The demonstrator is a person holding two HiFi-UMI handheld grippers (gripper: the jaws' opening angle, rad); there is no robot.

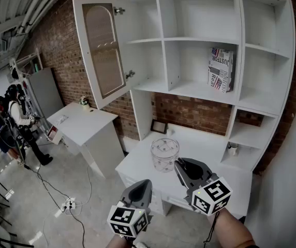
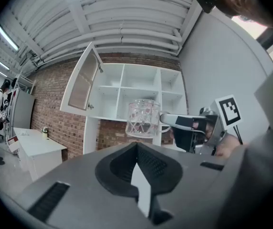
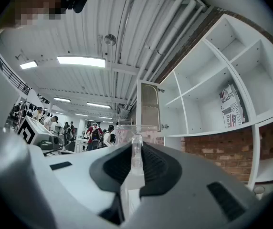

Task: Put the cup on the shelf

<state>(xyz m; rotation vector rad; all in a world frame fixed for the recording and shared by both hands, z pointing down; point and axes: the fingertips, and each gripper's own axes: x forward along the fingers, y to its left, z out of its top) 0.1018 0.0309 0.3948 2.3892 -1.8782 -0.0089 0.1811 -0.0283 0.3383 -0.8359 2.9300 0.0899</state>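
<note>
A clear glass cup (image 1: 164, 154) with a faint pattern hangs in the air in front of the white shelf unit (image 1: 200, 40). My right gripper (image 1: 180, 165) is shut on the cup's handle from the right side. In the right gripper view the glass handle (image 3: 136, 152) stands pinched between the dark pads, with the cup's body (image 3: 126, 133) beyond the tips. The left gripper view has the cup (image 2: 142, 117) and the right gripper (image 2: 167, 120) ahead of it. My left gripper (image 1: 144, 186) sits lower and to the left, jaws together and holding nothing.
An open cabinet door (image 1: 104, 50) swings out at the shelf's left. A book (image 1: 220, 68) stands in a middle compartment, and a small mug (image 1: 233, 149) sits in a lower right one. A picture frame (image 1: 159, 126) rests on the desk top. A white table (image 1: 86, 120) and people stand at left.
</note>
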